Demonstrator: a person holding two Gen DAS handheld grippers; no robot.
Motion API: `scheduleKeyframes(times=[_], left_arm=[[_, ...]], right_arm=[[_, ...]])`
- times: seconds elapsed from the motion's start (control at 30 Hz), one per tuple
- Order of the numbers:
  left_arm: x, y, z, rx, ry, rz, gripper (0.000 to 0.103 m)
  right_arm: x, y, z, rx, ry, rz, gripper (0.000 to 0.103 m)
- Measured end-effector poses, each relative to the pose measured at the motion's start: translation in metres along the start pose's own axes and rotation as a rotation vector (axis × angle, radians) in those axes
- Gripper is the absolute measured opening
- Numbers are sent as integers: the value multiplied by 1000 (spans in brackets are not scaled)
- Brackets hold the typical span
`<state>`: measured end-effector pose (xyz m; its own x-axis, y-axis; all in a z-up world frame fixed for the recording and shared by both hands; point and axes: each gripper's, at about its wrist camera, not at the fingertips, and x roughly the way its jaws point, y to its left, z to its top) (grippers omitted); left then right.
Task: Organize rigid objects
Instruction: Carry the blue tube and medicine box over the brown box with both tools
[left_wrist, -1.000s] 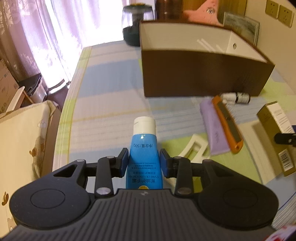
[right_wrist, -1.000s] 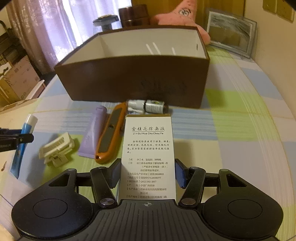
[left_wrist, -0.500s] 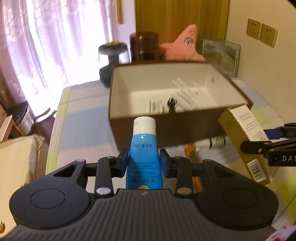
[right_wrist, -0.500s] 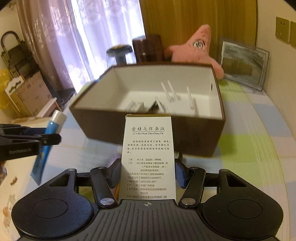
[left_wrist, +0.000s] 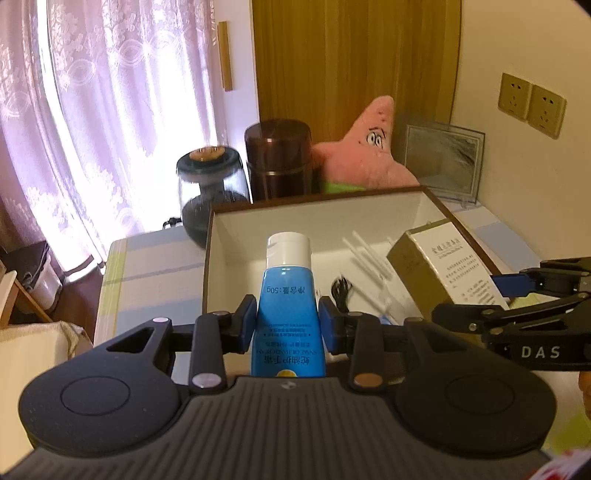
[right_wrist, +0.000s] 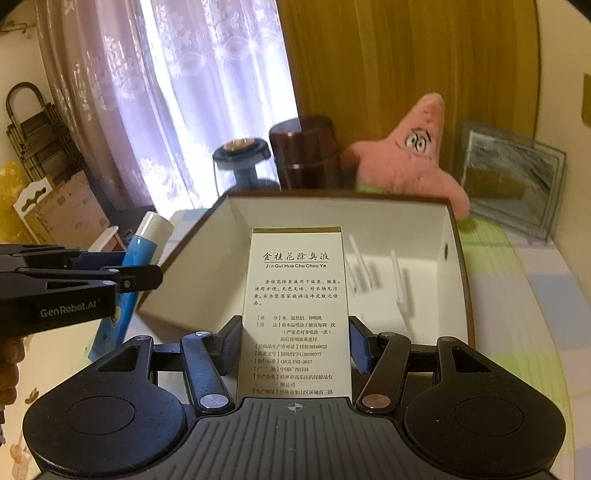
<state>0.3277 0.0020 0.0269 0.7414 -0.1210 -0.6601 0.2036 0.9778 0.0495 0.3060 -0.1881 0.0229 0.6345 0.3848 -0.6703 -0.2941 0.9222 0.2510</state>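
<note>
My left gripper (left_wrist: 288, 325) is shut on a blue tube with a white cap (left_wrist: 288, 295) and holds it raised over the near wall of the open brown box (left_wrist: 221, 258). My right gripper (right_wrist: 295, 343) is shut on a white and gold carton with Chinese print (right_wrist: 295, 314), also raised over the box (right_wrist: 192, 273). The carton shows at the right in the left wrist view (left_wrist: 443, 269). The tube shows at the left in the right wrist view (right_wrist: 136, 266). White sticks (left_wrist: 369, 258) and a black clip (left_wrist: 341, 291) lie inside the box.
Behind the box stand a dark glass jar (left_wrist: 210, 192), a brown canister (left_wrist: 280, 158), a pink star plush (left_wrist: 369, 155) and a picture frame (left_wrist: 443, 162). The checked tablecloth (left_wrist: 147, 266) runs to the left edge, with a curtain beyond.
Both grippers have risen from the table with their objects and moved forward to the box. The view now looks into the box from above its near wall.
</note>
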Motion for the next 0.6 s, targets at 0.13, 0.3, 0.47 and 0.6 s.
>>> scheduleKeyframes(times=[0.13,0.3,0.47,0.6], left_arm=[[16,5,16,-17,-4,-1,32],[36,10,30,-19,-6,11,32],[68,16,39,-16,21,7,32],[97,22,40,-19,63,8,32]], right_arm=[[15,0,18,-5,-9,2,55],[37,0,32,-6,0,8,55],[66,-2,44,2,20,1,55],[96,-7,50,29,56,5,55]])
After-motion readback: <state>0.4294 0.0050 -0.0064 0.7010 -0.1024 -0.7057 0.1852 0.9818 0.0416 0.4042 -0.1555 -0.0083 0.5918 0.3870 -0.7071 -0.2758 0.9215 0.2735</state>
